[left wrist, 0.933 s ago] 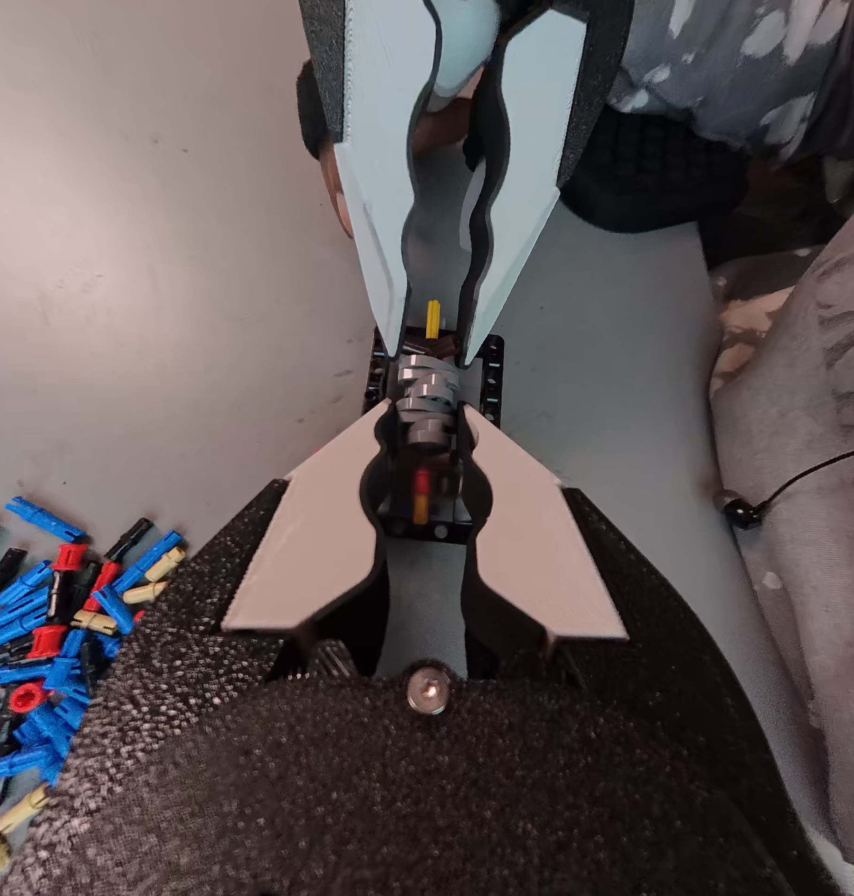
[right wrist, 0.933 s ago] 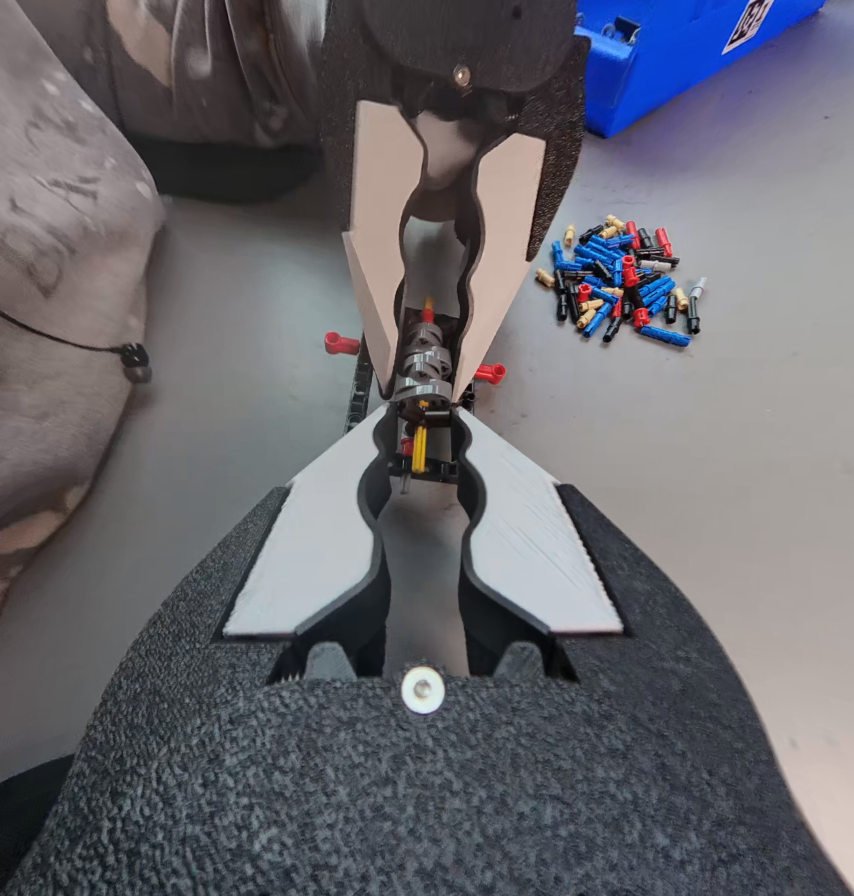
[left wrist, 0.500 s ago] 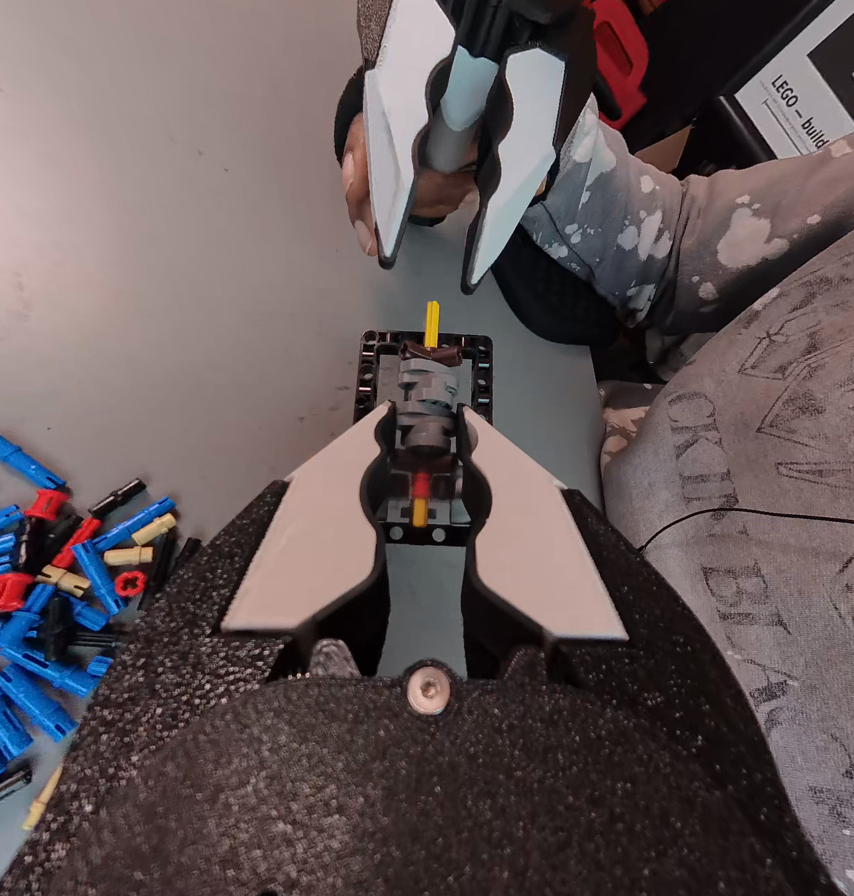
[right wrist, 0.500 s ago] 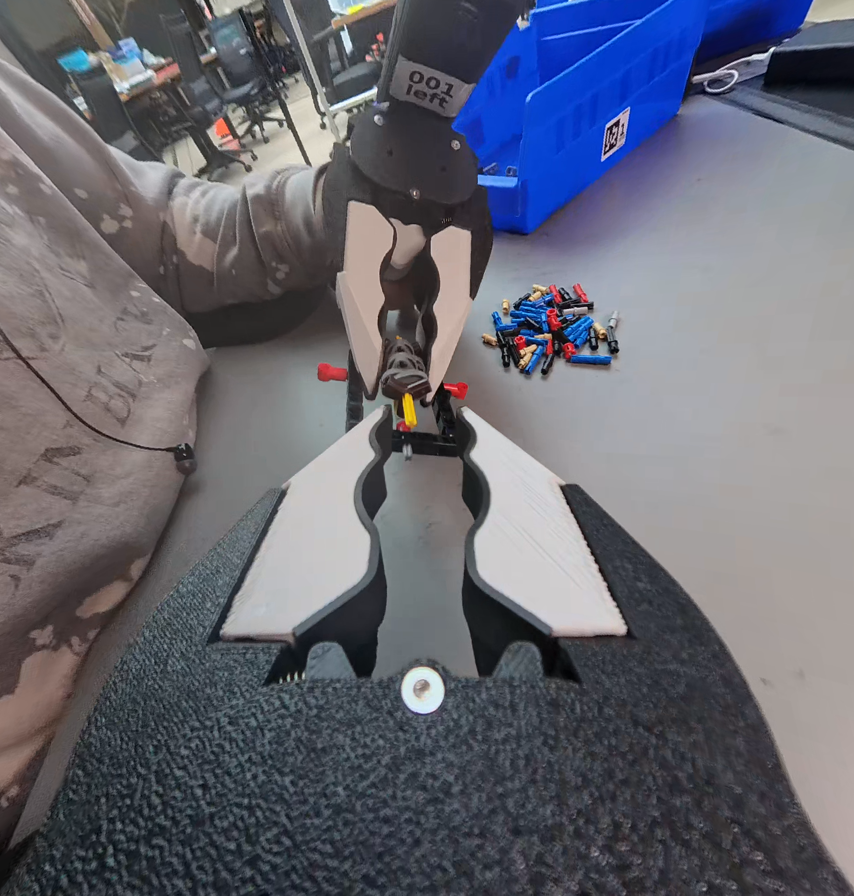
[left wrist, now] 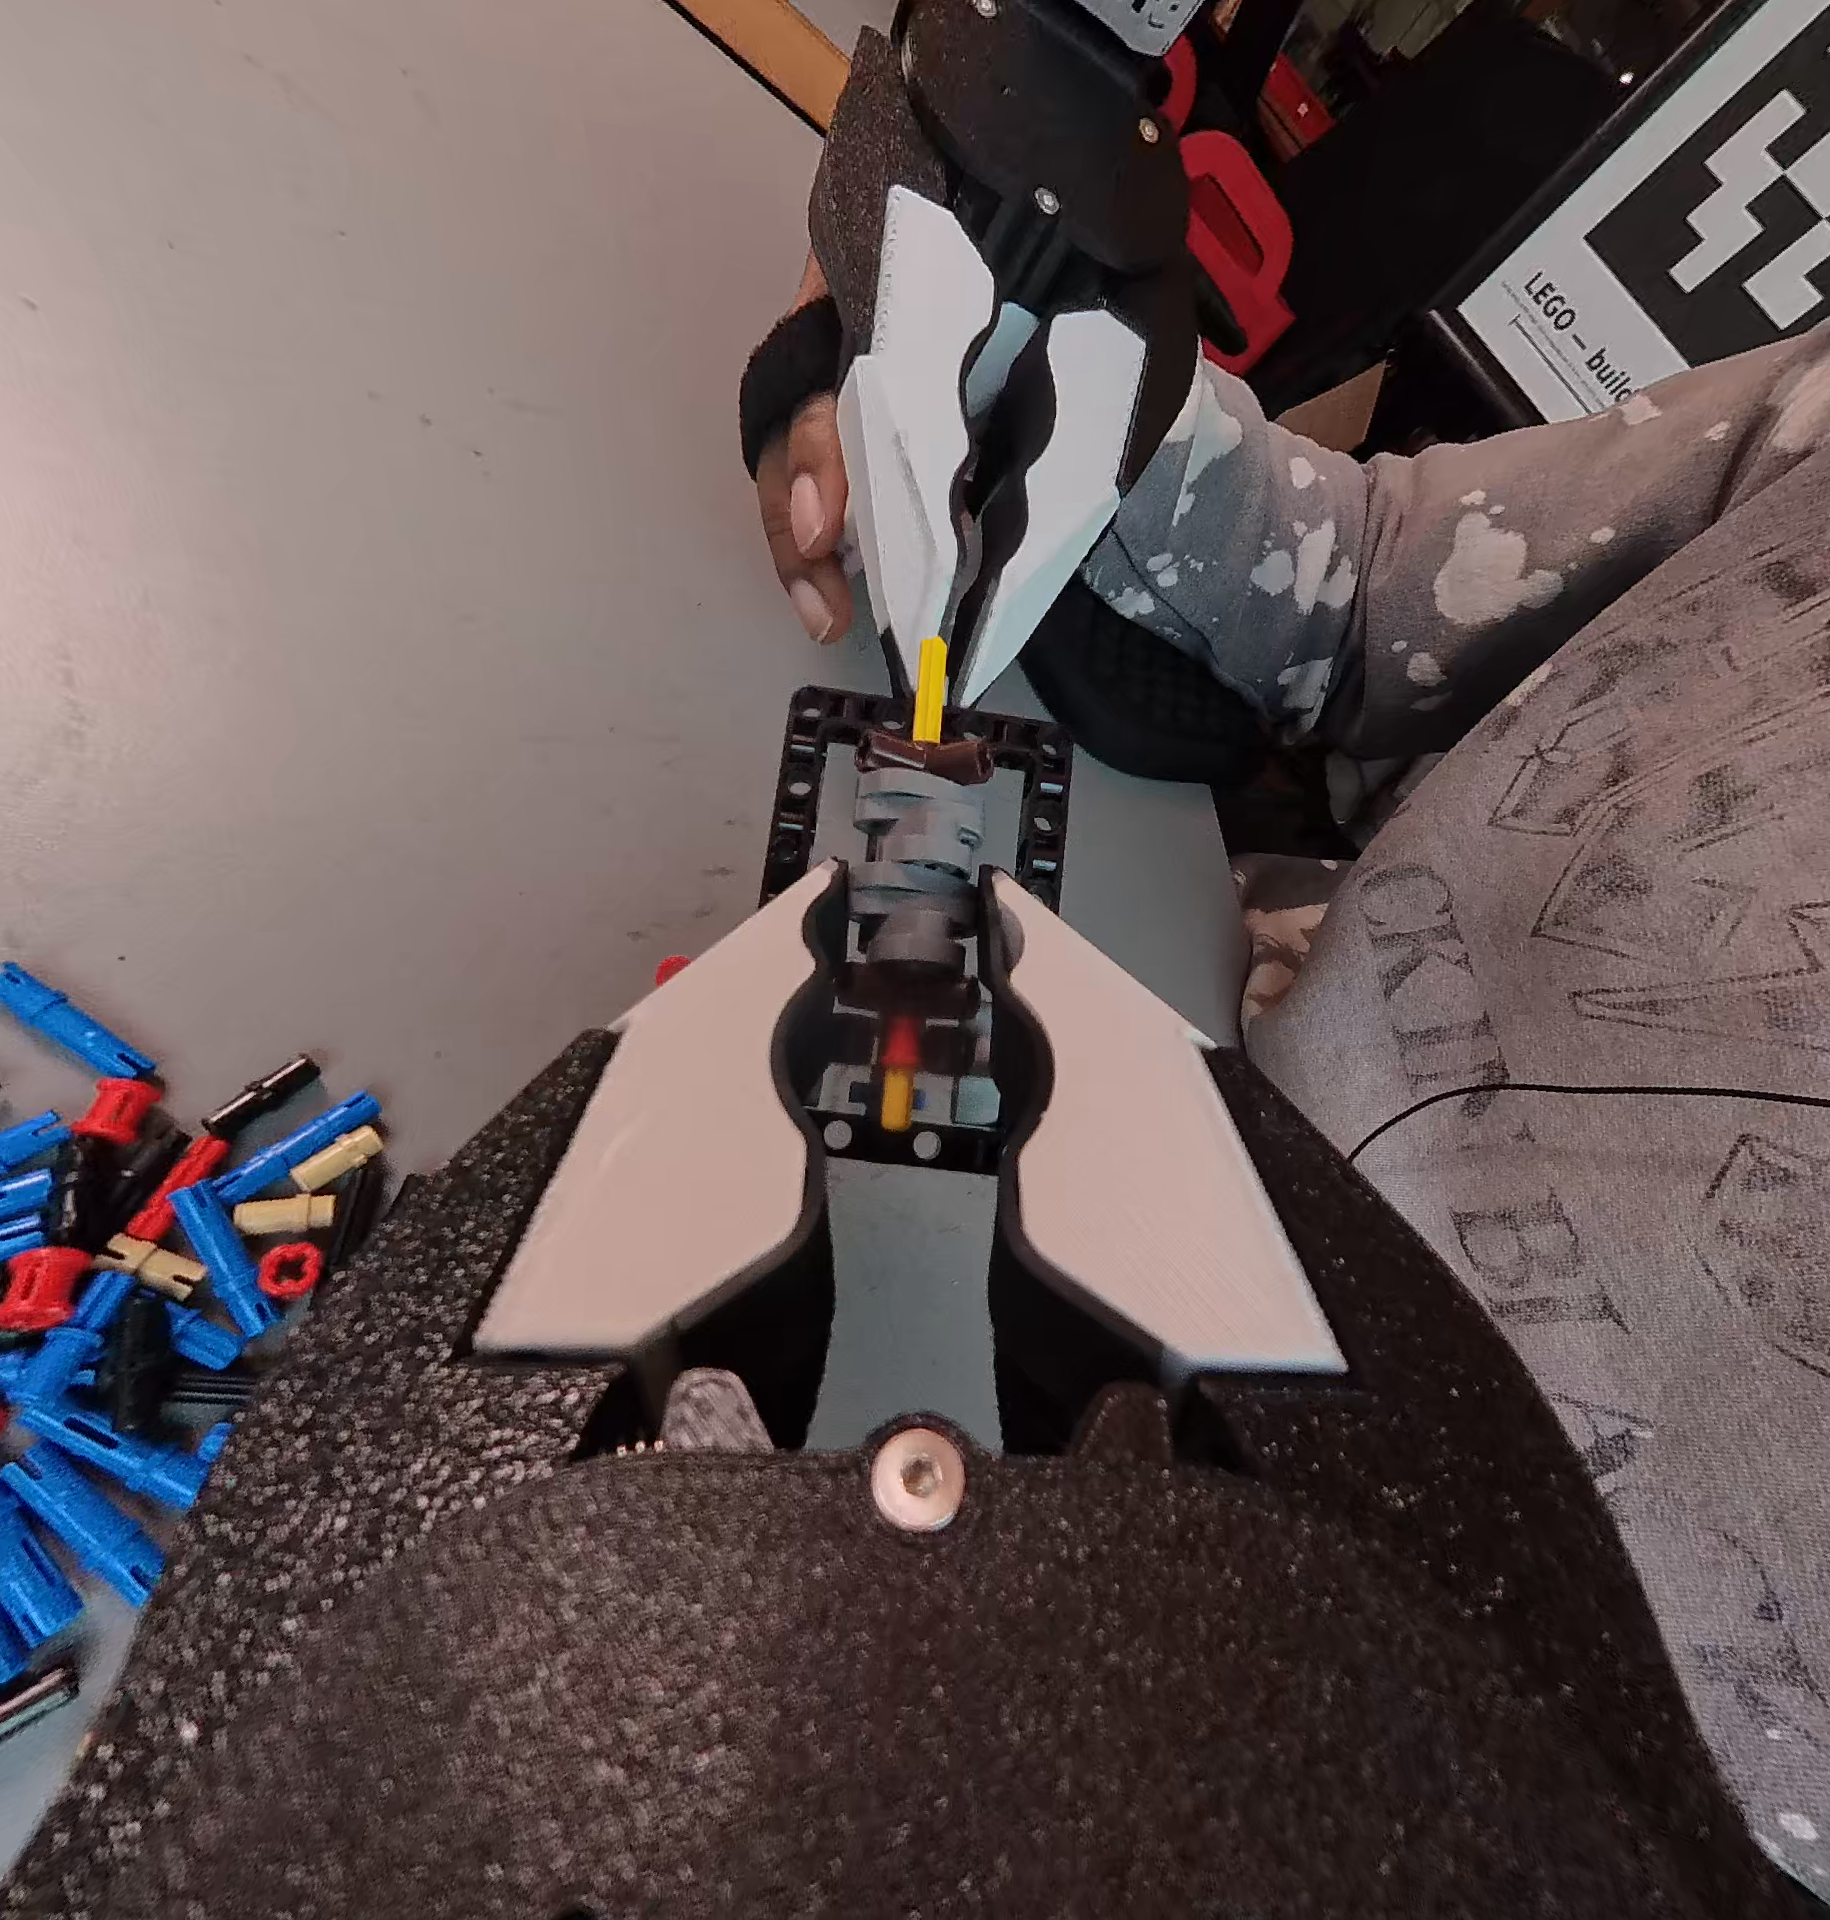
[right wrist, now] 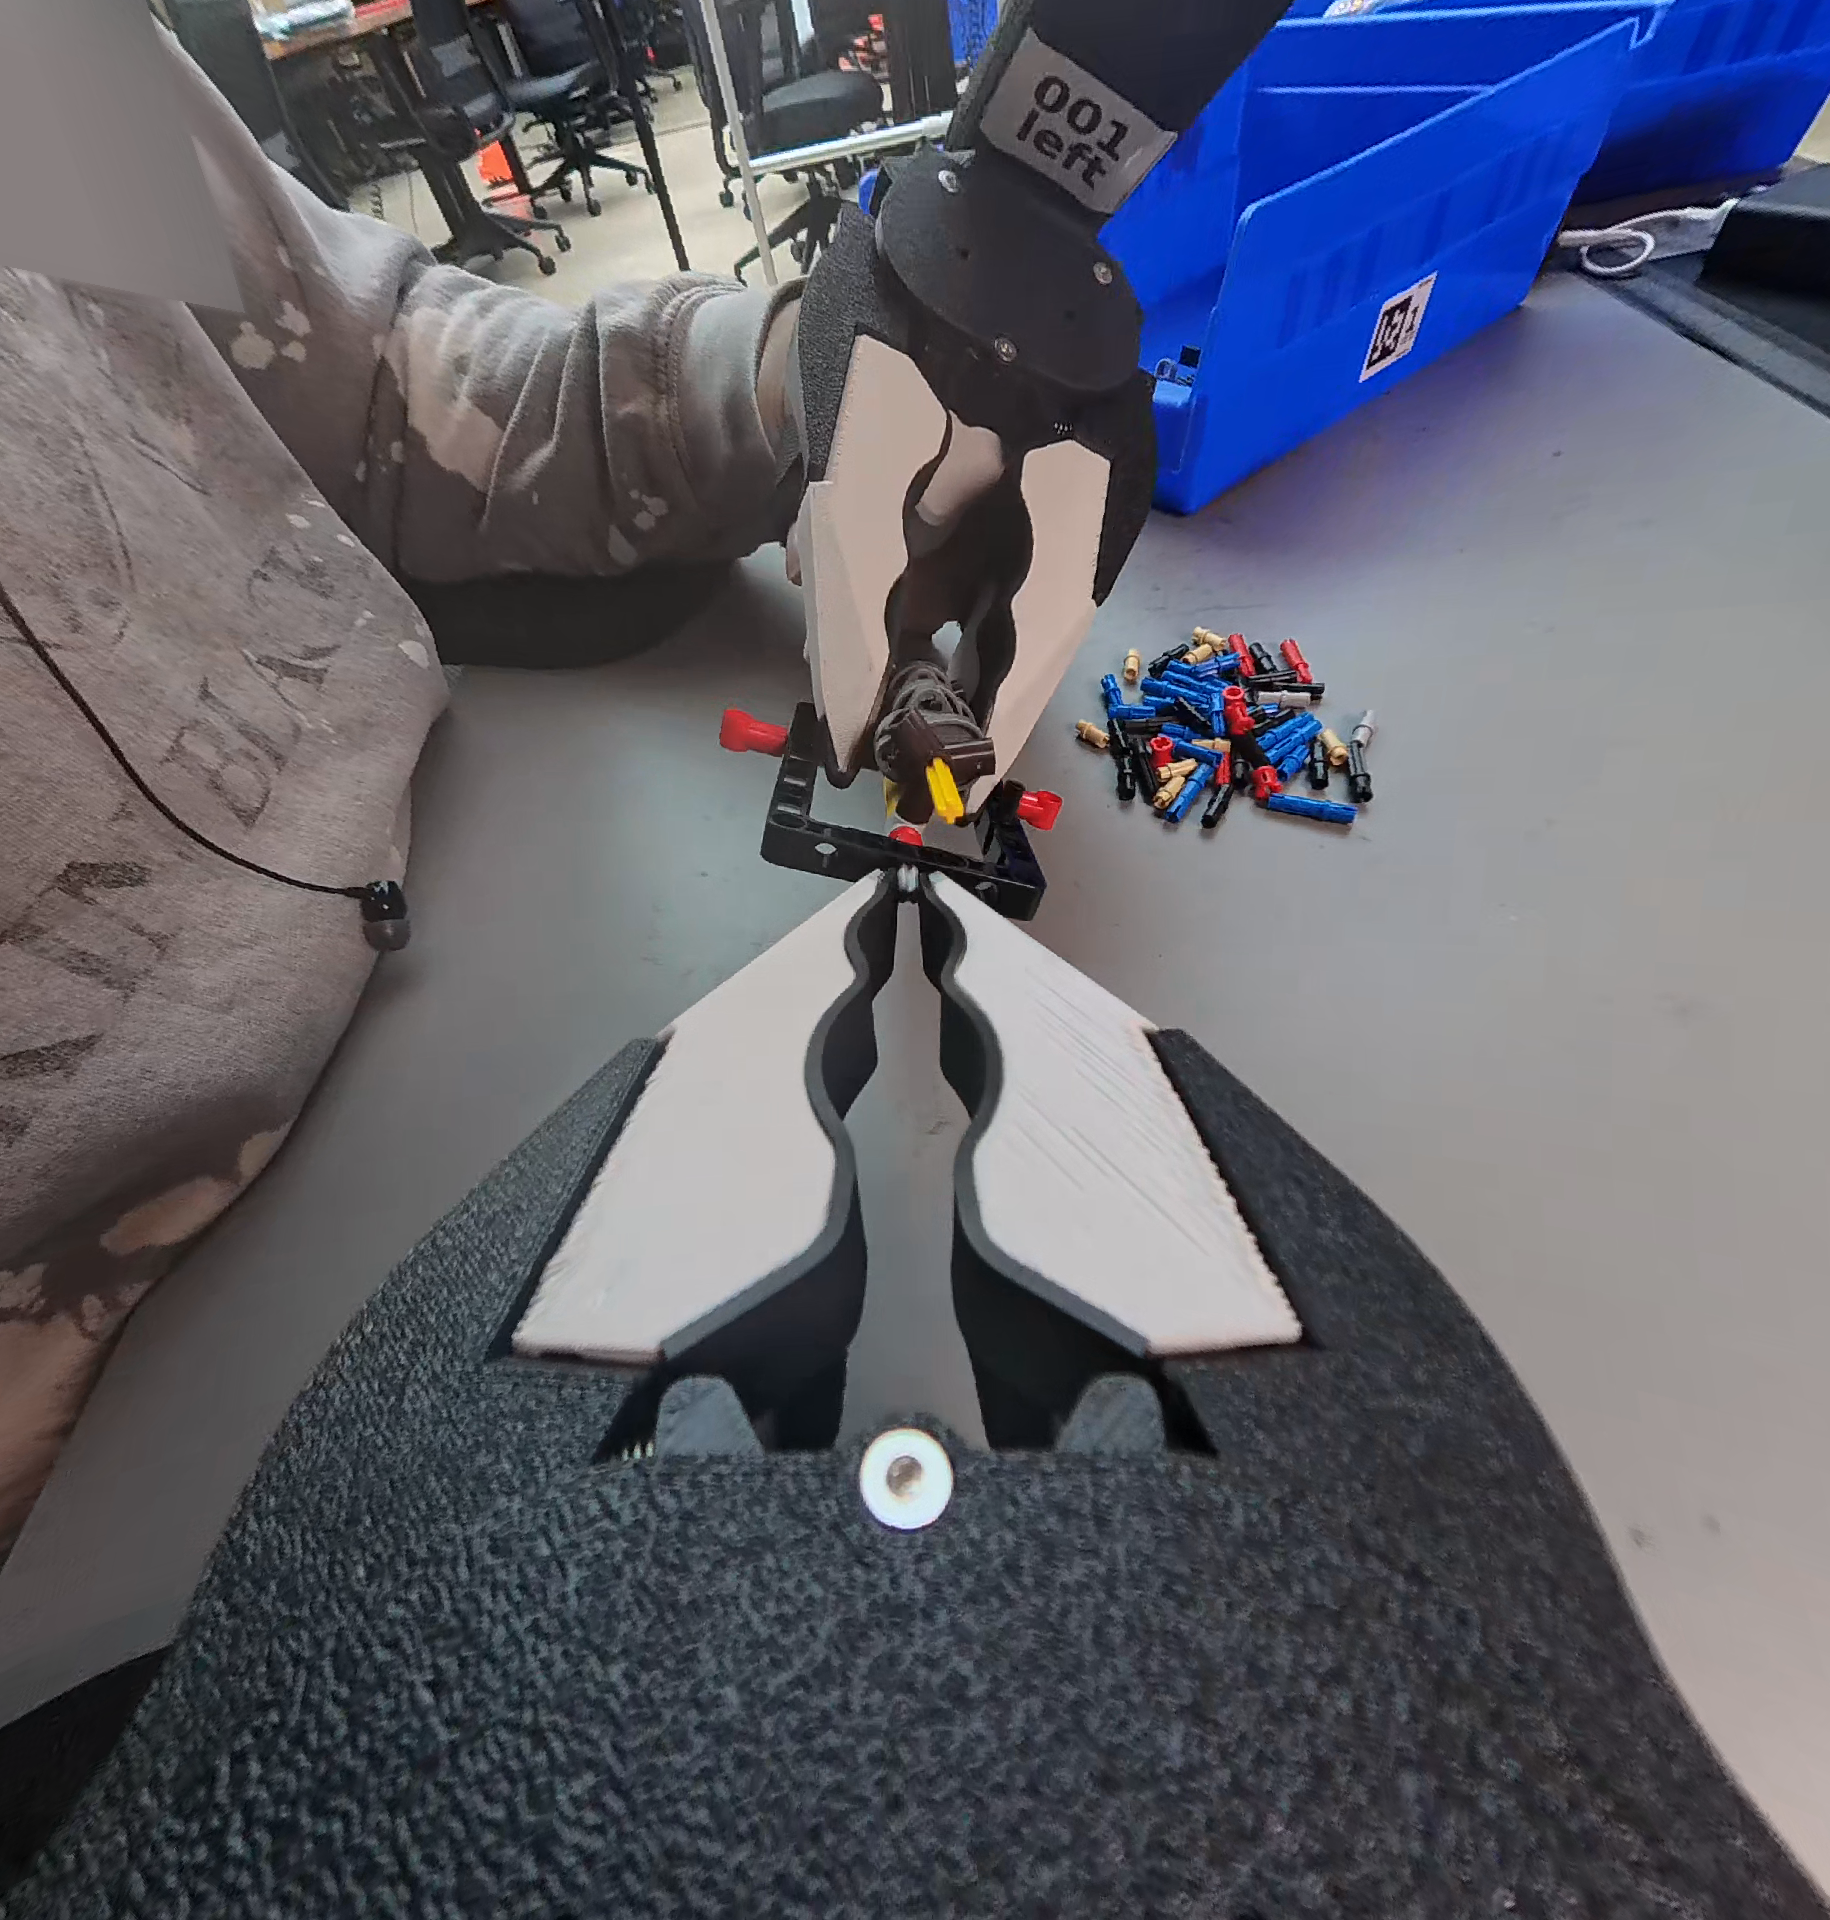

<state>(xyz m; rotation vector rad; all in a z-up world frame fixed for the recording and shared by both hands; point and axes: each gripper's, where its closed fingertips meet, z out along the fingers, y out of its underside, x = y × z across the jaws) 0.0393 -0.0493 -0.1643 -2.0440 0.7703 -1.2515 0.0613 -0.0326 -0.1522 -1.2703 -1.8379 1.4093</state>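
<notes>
A black rectangular frame lies on the grey table, also in the right wrist view. Over it sits a stack of grey bushes on a yellow axle with a brown connector at its end. My left gripper is shut on this grey stack; from the right wrist view it comes down from above. My right gripper is closed at the frame's near bar on a small grey pin. In the left wrist view it points down beyond the frame's far bar.
A pile of blue, red, black and tan pins lies beside the frame, also in the left wrist view. Red pins stick out of the frame's sides. Blue bins stand behind. A person's grey sleeve rests near the frame.
My right gripper drew back from the grey stack, where it stood open, and has now closed at the frame's edge. My left gripper kept its hold on the stack.
</notes>
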